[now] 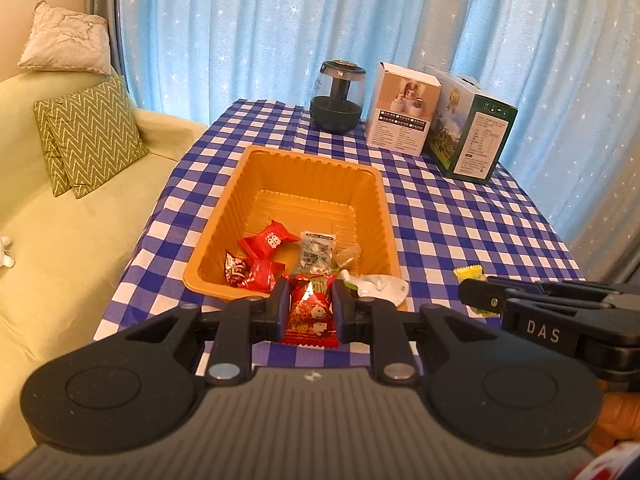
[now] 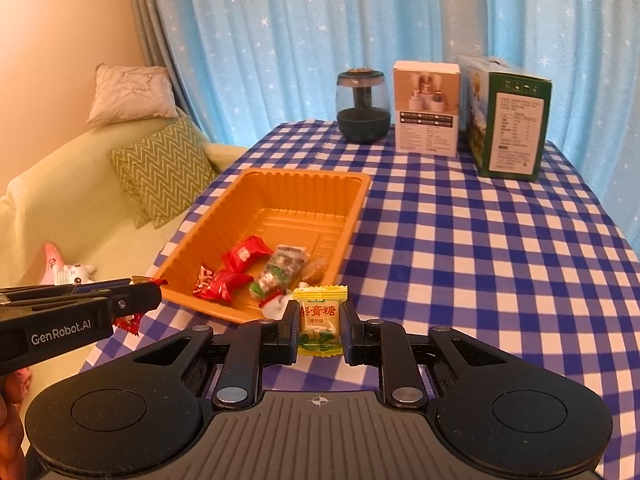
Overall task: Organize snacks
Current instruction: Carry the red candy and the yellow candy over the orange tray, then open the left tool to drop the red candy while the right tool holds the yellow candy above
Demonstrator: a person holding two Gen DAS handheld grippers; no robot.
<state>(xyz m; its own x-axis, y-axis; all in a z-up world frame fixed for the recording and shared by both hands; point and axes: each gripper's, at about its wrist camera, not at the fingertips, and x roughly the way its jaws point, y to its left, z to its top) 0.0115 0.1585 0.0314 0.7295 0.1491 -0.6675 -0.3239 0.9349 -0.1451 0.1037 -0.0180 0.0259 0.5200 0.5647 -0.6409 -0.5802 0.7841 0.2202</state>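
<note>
A table covered in a blue and white checked cloth (image 2: 460,248) fills the middle of both views; an orange tray (image 1: 224,216) sits on it toward the left side, its long walls running from 6 o'clock to 12 o'clock; the cloth's left edge drops off just beyond the tray toward a pale green sofa (image 1: 60,248). The right half of the cloth lies bare, open room from 3 o'clock round to 5 o'clock. In the near end of the tray lie red wrapped sweets (image 1: 269,241) at 9 o'clock, a clear packet (image 1: 317,254) beside them and a white wrapper (image 1: 380,286) at the near rim.

The left gripper (image 1: 310,312) is clamped on a red snack packet (image 1: 310,306), held upright just over the tray's near rim; the right gripper (image 2: 320,326) is clamped on a yellow candy packet (image 2: 320,318), held just beside the tray's near right corner, over bare cloth.

At the far edge, 12 to 1 o'clock, stand a dark round jar (image 2: 363,106), a white box (image 2: 426,108) and a green box (image 2: 510,116), close together; behind them hangs a blue starred curtain (image 2: 360,20); two cushions (image 1: 90,132) rest on the sofa at 10 o'clock.
</note>
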